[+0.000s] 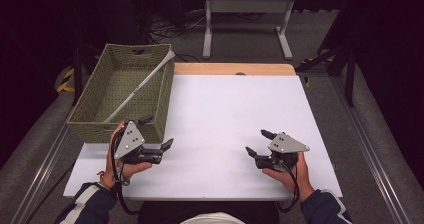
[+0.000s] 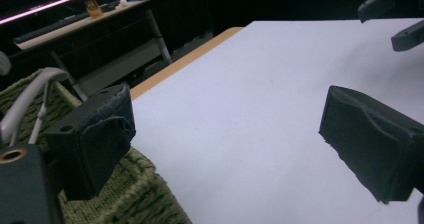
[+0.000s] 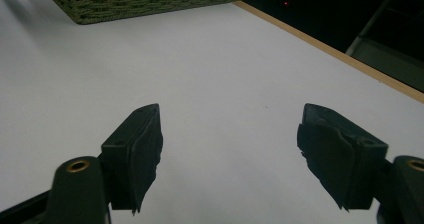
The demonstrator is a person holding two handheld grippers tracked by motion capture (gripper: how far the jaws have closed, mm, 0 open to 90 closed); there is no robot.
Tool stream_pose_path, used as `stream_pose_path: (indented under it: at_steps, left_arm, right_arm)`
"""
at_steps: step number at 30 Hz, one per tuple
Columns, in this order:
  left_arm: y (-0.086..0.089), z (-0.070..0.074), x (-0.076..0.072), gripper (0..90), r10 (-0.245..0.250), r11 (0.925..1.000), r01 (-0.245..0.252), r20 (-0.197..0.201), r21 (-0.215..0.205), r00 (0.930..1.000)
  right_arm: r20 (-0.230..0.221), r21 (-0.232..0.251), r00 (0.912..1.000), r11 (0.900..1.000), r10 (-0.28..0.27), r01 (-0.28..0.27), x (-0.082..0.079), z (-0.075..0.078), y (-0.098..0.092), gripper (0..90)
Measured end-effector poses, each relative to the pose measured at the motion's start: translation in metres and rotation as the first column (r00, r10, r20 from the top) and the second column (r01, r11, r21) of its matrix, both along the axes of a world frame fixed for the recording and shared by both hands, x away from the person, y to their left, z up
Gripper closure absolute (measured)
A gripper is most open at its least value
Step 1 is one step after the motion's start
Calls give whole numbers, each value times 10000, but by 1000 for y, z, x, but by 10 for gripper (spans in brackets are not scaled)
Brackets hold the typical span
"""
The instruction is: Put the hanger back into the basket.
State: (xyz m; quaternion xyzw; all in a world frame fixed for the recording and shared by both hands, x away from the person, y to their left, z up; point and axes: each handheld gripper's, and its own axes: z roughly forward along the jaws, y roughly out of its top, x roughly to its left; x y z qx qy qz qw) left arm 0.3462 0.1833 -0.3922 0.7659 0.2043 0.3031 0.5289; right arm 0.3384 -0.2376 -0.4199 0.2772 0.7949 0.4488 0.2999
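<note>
Claws first, nearest you: your left claw (image 1: 156,132) hangs just off the near right corner of the woven basket (image 1: 89,126), jaws spread wide and holding nothing, and your right claw (image 1: 259,143) hovers over bare white bench (image 1: 225,109) well to the other side, jaws likewise released and empty. In the left gripper view one pad (image 2: 97,134) sits over the basket's woven rim, the other out over the white surface.

Farther back, inside the basket, lies the white rod (image 1: 140,86), the thing nearest your left claw. Its long axis runs on a diagonal: the low end rests near the basket's near left corner, and the far end props up on the far right corner of the rim, pointing away from you and to the right. What kind of tool it is, I cannot tell.

My reading is that you sit at the approach step, with nothing grasped yet. The next move would call for lifting your left claw over the near wall, turning it so the jaws straddle the rod across its length, and closing at mid-shaft.
</note>
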Motion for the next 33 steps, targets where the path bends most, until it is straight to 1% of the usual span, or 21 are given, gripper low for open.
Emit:
stream_pose_path:
  at_steps: [2,4,6,8,10,11,12,13,15,16,17,20,22,24,26,27,29,30,31,32,33]
  left_arm:
    - [-2,-3,-2,77,-124,9999,124,-109,-7,9999]
    - [-3,-5,-4,71,-199,9998,199,-109,53,9997]
    - [-4,-7,-5,70,-302,9995,302,-221,0,9993]
    - [-4,-10,-6,68,-349,9993,351,-254,84,9991]
    - [-5,-14,-7,68,-384,9992,389,-417,115,9984]
    - [-6,-16,-6,65,-416,9990,422,-437,125,9982]
    - [-6,-18,-7,65,-375,9991,383,-479,174,9982]
    - [-5,-19,-6,63,-378,9990,387,-420,216,9984]
    - [-5,-23,-6,63,-343,9990,358,-528,266,9980]
    - [-5,-25,-6,60,-337,9992,349,-588,198,9977]
    - [-4,-26,-5,59,-378,9989,396,-685,253,9969]
    - [-3,-30,-5,59,-366,9986,391,-701,344,9969]
    - [-3,-33,-3,59,-424,9984,453,-840,330,9956]
    - [-2,-37,-2,57,-363,9976,407,-779,553,9963]
    - [-1,-40,0,57,-397,9973,449,-890,574,9952]
    - [0,-42,0,55,-399,9979,448,-1015,471,9940]
    - [1,-46,1,54,-372,9983,422,-1196,398,9921]
    - [1,-46,1,54,-372,9983,422,-1196,398,9921]
    - [1,-48,2,54,-328,9978,397,-1247,530,9917]
    - [1,-49,1,54,-293,9981,360,-1300,494,9911]
    - [1,-49,1,54,-285,9978,360,-1293,560,9912]
  right_arm:
    - [68,-9,10000,10000,35,-35,-1,0,1,251]
    - [79,-13,10000,10000,53,-53,-1,0,1,243]
    - [75,-5,10000,10000,60,-60,-2,-1,2,238]
    - [113,-38,9999,10000,67,-66,-2,-1,3,228]
    - [146,-11,9999,10000,65,-65,-3,-1,4,225]
    - [183,-33,9998,10000,44,-43,-3,-1,4,221]
    - [193,-11,9998,10000,54,-54,-3,-1,4,218]
    - [189,-7,9998,10000,72,-71,-3,-1,4,214]
    - [224,-78,9997,9999,72,-70,-3,-2,5,205]
    - [228,-95,9997,9999,69,-67,-4,-3,6,202]
    - [217,-111,9997,9999,106,-104,-4,-3,6,200]
    - [270,-111,9996,9999,118,-115,-6,-4,6,191]
    - [271,-106,9995,9999,134,-131,-6,-4,6,187]
    - [282,-103,9996,9999,94,-91,-8,-5,5,179]
    - [271,-115,9996,9999,98,-95,-9,-6,5,174]
    - [289,-180,9996,9998,75,-70,-9,-6,5,169]
    - [297,-200,9996,9998,7,-1,-10,-8,4,162]
    - [281,-205,9996,9998,-13,19,-11,-8,4,160]
    - [255,-200,9997,9998,-27,32,-11,-9,3,156]
    - [252,-183,9997,9998,-31,36,-11,-9,3,155]
    - [257,-181,9997,9998,-34,39,-11,-9,3,155]
